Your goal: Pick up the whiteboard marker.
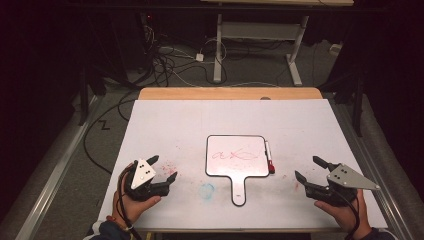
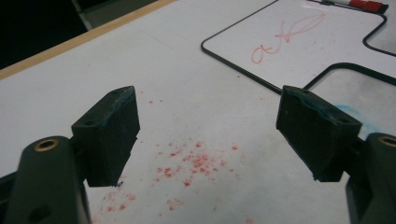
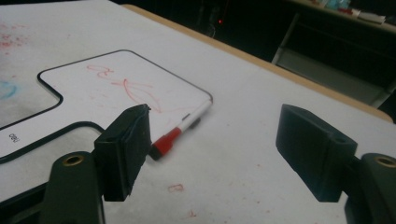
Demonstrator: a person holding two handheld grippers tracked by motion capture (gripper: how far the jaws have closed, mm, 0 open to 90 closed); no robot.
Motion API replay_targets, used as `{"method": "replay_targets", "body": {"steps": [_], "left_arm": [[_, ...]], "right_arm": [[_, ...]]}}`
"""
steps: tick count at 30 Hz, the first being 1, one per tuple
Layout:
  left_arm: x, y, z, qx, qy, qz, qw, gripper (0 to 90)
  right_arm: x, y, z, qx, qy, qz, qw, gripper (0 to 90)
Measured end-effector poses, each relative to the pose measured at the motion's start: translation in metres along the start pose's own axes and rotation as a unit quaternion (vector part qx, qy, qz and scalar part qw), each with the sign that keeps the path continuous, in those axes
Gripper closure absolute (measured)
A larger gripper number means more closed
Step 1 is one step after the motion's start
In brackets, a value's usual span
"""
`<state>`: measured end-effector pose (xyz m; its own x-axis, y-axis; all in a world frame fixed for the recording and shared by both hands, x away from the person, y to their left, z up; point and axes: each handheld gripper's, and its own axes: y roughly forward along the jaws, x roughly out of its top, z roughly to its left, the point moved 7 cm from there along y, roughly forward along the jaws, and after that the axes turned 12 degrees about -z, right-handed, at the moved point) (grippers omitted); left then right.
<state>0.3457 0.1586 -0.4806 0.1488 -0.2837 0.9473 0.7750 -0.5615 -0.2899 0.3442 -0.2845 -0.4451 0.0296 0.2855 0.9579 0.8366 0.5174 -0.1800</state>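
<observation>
Both grippers, left gripper point(image 1: 164, 169) and right gripper point(image 1: 308, 168), rest with fingers spread, empty, on either side of the small black-framed whiteboard paddle point(image 1: 235, 156), with the red-capped marker point(image 1: 269, 157) touching its right edge.

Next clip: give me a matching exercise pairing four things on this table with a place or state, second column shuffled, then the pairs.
Things:
1. whiteboard
2. marker
3. left gripper
4. blue smudge

Places or states:
A. lies along the board's right edge
B. on the table left of the board's handle
C. bears a red scribble
D. open, over red specks

Pairs: 1-C, 2-A, 3-D, 4-B
</observation>
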Motion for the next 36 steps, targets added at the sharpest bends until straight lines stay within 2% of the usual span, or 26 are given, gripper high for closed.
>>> {"method": "replay_targets", "body": {"steps": [2,4,10,12,14,17,19,20,22,23,25,26,27,29,32,36], "left_arm": [[-0.001,0.002,-0.001,0.003,0.000,-0.001,1.0000,19.8],[-0.003,0.003,-0.002,0.004,0.009,0.006,0.9999,19.8],[-0.005,0.009,-0.002,-0.003,0.005,0.013,0.9999,19.5],[-0.006,0.011,-0.005,-0.007,0.016,0.020,0.9997,19.8],[-0.007,0.011,-0.007,-0.012,0.022,0.022,0.9994,19.8],[-0.008,0.010,-0.009,-0.016,0.037,0.023,0.9989,19.8],[-0.007,0.009,-0.011,-0.024,0.037,0.019,0.9989,19.8],[-0.008,0.008,-0.013,-0.027,0.028,0.020,0.9990,19.8],[-0.006,0.008,-0.013,-0.030,0.037,0.016,0.9987,19.8],[-0.007,0.009,-0.015,-0.033,0.032,0.020,0.9987,19.8],[-0.008,0.010,-0.016,-0.035,0.038,0.026,0.9983,19.8],[-0.009,0.010,-0.016,-0.035,0.040,0.028,0.9982,19.8],[-0.010,0.010,-0.016,-0.036,0.040,0.030,0.9981,19.8],[-0.012,0.010,-0.016,-0.035,0.039,0.033,0.9981,19.8],[-0.014,0.010,-0.018,-0.037,0.046,0.042,0.9974,19.8],[-0.015,0.012,-0.020,-0.040,0.051,0.046,0.9969,19.8]], "right_arm": [[-0.001,0.000,-0.001,-0.002,0.000,0.002,1.0000,27.4],[-0.002,0.001,-0.001,0.003,0.005,0.004,1.0000,27.4],[-0.005,0.006,-0.002,0.011,0.012,0.019,0.9997,26.8],[-0.006,0.006,-0.001,0.023,0.021,0.025,0.9992,25.9],[-0.008,0.008,-0.001,0.044,0.036,0.038,0.9976,25.2],[-0.011,0.012,0.000,0.048,0.045,0.052,0.9965,25.2],[-0.012,0.013,0.000,0.046,0.046,0.059,0.9961,25.2],[-0.014,0.017,0.003,0.053,0.046,0.069,0.9952,26.8],[-0.016,0.019,0.005,0.054,0.043,0.076,0.9947,27.4],[-0.017,0.021,0.006,0.054,0.039,0.082,0.9944,27.5],[-0.020,0.026,0.009,0.058,0.033,0.093,0.9934,29.1],[-0.021,0.029,0.010,0.060,0.030,0.099,0.9928,30.0],[-0.021,0.037,0.010,0.067,0.037,0.106,0.9913,31.1],[-0.022,0.042,0.010,0.066,0.041,0.113,0.9906,31.3],[-0.024,0.056,0.008,0.070,0.048,0.134,0.9873,34.7],[-0.024,0.073,0.002,0.073,0.093,0.153,0.9812,35.7]]}}
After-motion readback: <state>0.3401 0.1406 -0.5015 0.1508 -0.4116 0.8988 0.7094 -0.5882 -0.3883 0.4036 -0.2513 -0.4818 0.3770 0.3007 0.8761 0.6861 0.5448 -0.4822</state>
